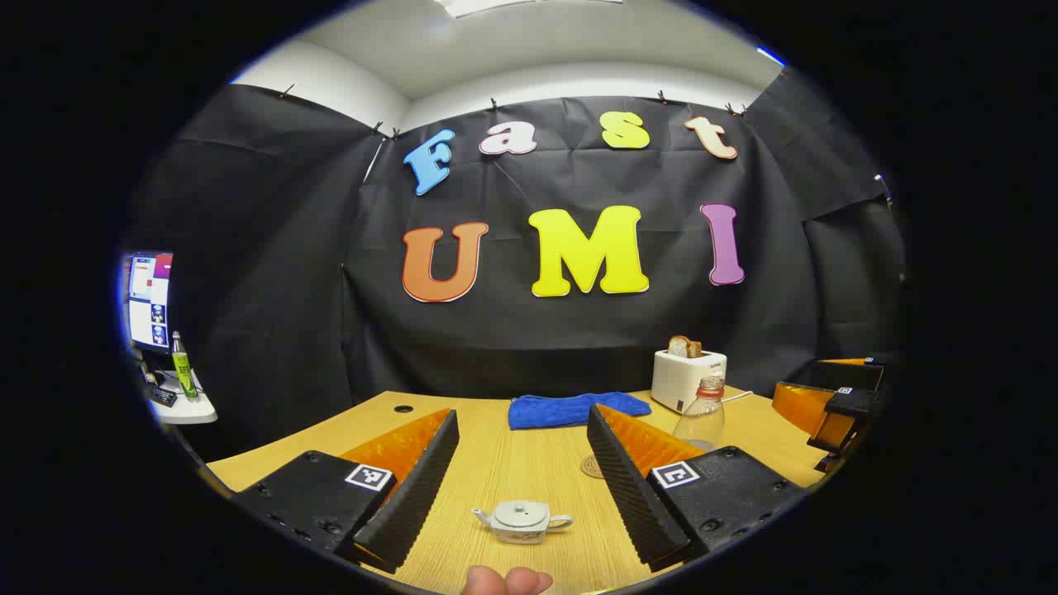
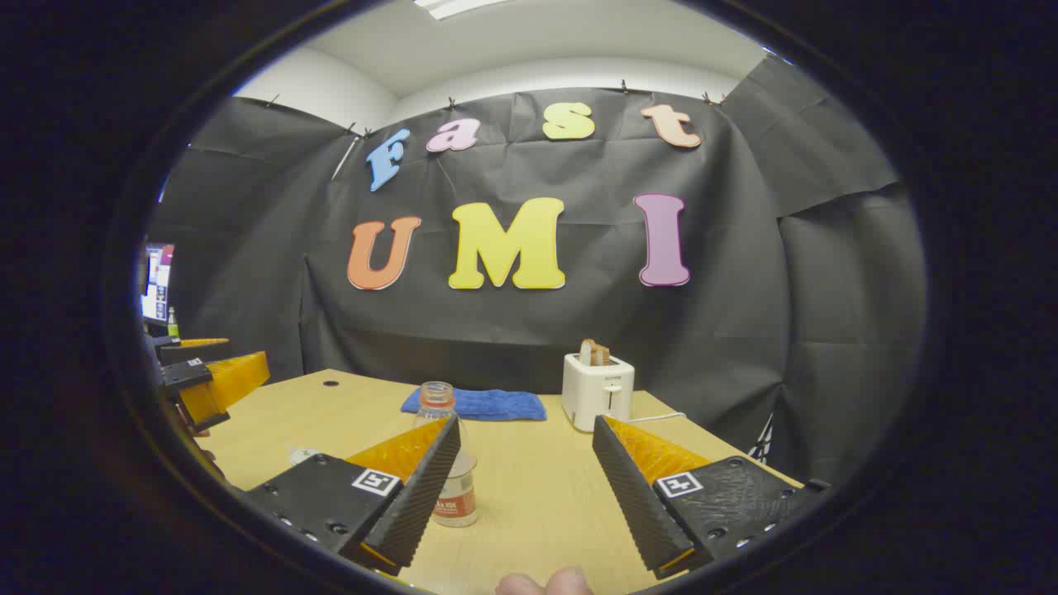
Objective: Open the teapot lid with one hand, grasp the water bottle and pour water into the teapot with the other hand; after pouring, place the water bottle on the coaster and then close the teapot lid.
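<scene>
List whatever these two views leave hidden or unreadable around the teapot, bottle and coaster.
- Round brown coaster, left gripper view: partly behind the left tool's finger.
- Clear plastic water bottle, right gripper view: one side behind the right tool's finger; water level unclear.
- Small white teapot: its contents are hidden under the lid.

Both cameras sit low over the table (image 1: 512,463), each looking forward along its own tool toward the black cloth wall at the back.

The left gripper view rides on the left tool (image 1: 521,487) and takes the toaster (image 1: 688,378) right of centre, far off. The other tool (image 1: 835,405) shows right of the toaster, at the edge.

The right gripper view rides on the right tool (image 2: 529,487) and has the toaster (image 2: 598,388) near centre, somewhat closer. The other tool (image 2: 207,384) shows far left of the toaster.

Both views share the toaster, the blue cloth (image 1: 576,409) (image 2: 475,404) left of it, the table top and the wall.
</scene>
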Tool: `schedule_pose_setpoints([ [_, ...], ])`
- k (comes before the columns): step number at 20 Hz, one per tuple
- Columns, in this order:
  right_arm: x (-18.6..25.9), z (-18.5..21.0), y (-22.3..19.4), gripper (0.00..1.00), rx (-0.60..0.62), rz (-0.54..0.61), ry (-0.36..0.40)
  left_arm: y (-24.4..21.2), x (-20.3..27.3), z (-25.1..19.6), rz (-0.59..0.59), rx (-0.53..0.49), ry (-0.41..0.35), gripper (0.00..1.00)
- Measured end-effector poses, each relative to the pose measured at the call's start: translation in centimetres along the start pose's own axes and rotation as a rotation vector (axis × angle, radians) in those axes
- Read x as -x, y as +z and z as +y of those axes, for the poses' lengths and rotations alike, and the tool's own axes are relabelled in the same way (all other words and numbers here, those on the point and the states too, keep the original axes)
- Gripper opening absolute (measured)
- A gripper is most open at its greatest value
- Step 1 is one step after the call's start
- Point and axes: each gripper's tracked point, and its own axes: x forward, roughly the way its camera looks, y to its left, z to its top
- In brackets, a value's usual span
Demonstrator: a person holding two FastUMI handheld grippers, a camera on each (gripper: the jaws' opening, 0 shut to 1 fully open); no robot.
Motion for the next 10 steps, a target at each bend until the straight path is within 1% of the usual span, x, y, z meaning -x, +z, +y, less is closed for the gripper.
schedule_pose_setpoints([
  [2, 0.08, -0.19, -0.05, 0.99, -0.015, 0.005, -0.004, -0.16, -0.02, 0.2, 0.004, 0.004, -0.002, 0.98],
  [3, 0.06, -0.1, -0.1, 0.96, -0.02, 0.005, -0.004, -0.37, -0.01, 0.13, 0.01, 0.005, -0.002, 0.98],
  [10, -0.01, 0.46, 0.0, 0.97, -0.014, -0.001, 0.002, -0.42, 0.1, 0.03, 0.016, -0.002, -0.007, 0.98],
])
